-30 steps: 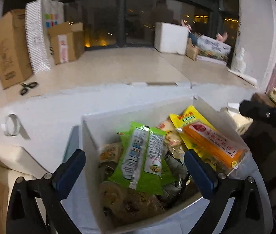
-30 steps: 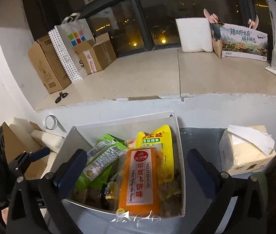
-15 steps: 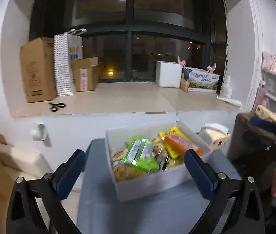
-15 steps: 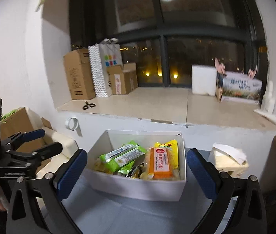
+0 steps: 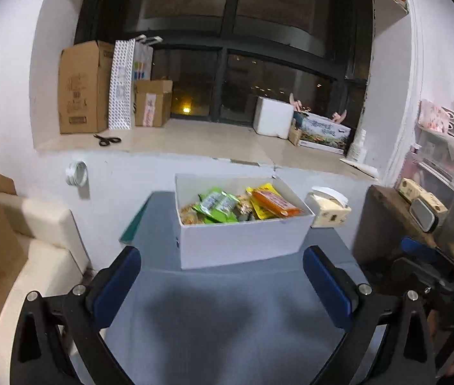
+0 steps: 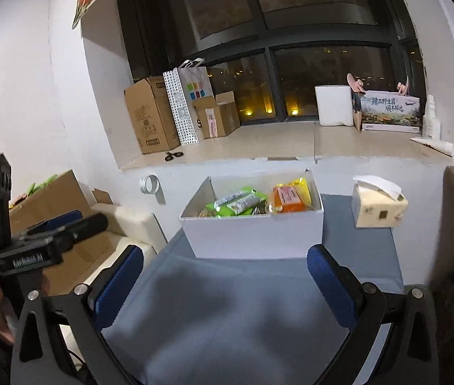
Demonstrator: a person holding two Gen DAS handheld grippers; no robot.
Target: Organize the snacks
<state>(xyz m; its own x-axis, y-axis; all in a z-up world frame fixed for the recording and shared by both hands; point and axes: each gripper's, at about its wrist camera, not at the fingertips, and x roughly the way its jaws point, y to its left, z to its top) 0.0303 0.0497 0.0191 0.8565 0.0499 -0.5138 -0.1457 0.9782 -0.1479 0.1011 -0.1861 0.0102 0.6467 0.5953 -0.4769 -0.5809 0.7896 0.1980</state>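
A white box (image 5: 239, 240) stands at the far side of a grey-blue table (image 5: 227, 320). It holds several snack packs, among them green ones (image 5: 217, 205), a yellow one (image 5: 259, 207) and an orange one (image 5: 275, 202). The box also shows in the right wrist view (image 6: 255, 234) with the orange pack (image 6: 289, 199) on the right. My left gripper (image 5: 222, 284) is open and empty, well back from the box. My right gripper (image 6: 225, 285) is open and empty, also back from the box.
A tissue pack (image 6: 379, 205) lies right of the box. A window ledge (image 5: 194, 138) behind carries cardboard boxes (image 5: 81, 88), scissors (image 5: 108, 140) and a white block (image 5: 273, 121). A cream cushion (image 5: 40, 224) sits left of the table. A dark stand (image 5: 393, 224) is on the right.
Both grippers have pulled back and up from over the box. The box now sits far ahead of them and more of the table shows.
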